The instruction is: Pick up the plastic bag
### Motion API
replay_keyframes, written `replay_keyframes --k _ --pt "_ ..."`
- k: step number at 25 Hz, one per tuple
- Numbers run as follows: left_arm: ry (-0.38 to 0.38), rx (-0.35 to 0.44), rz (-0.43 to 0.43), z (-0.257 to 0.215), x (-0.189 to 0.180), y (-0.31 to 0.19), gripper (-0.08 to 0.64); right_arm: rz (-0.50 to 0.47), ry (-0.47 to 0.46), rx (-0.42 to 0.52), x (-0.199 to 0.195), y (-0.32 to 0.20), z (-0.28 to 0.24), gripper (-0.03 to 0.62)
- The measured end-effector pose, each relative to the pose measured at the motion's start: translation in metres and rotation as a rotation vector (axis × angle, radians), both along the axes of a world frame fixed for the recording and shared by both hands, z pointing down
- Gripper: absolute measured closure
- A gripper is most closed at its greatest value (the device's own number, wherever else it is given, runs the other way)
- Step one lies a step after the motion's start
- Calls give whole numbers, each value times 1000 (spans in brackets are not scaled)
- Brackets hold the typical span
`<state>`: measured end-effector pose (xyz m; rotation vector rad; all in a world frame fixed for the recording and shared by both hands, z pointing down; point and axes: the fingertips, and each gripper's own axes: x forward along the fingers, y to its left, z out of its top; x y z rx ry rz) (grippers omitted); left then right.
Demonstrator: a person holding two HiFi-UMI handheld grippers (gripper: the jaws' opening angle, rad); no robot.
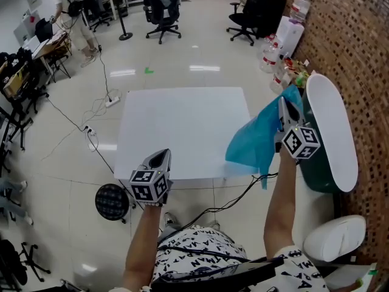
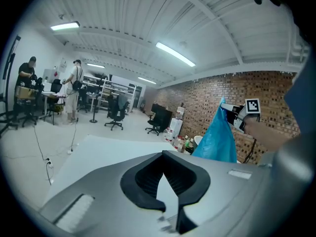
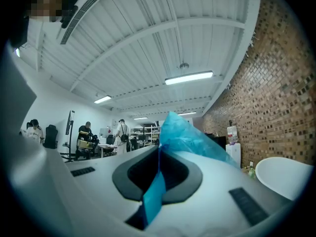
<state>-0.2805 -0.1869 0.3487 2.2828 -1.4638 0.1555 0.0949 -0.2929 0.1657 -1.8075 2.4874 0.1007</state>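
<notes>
The blue plastic bag (image 1: 258, 140) hangs in the air over the right edge of the white table (image 1: 182, 132), pinched at its top by my right gripper (image 1: 284, 104), which is shut on it. In the right gripper view a strip of the bag (image 3: 185, 137) runs between the closed jaws of that gripper (image 3: 160, 149) and bunches above them. My left gripper (image 1: 164, 156) hovers at the table's near left edge, shut and holding nothing. From the left gripper view its jaws (image 2: 164, 156) meet over the table, with the bag (image 2: 217, 139) dangling off to the right.
A dark green bin with a raised white lid (image 1: 331, 132) stands right of the table, against the brick wall. A round black object (image 1: 112, 201) and cables lie on the floor near my feet. Office chairs (image 1: 163, 8), desks and people are far behind.
</notes>
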Motion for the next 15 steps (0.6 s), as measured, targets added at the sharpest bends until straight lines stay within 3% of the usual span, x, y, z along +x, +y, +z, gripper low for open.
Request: replay_keyframes --k 3,6,10,15 --pt "0 -9 -7 5 2 0 560 -11 14 -7 14 -24 -5 588" --pt "3 -17 -11 12 3 -3 560 -68 65 28 0 -31 -26 588" --pt "18 -24 -24 14 -2 -8 560 -222 176 15 -74 -25 -21 588" --pt "26 -33 -37 18 -16 -11 560 -383 284 -111 -199 19 77 588"
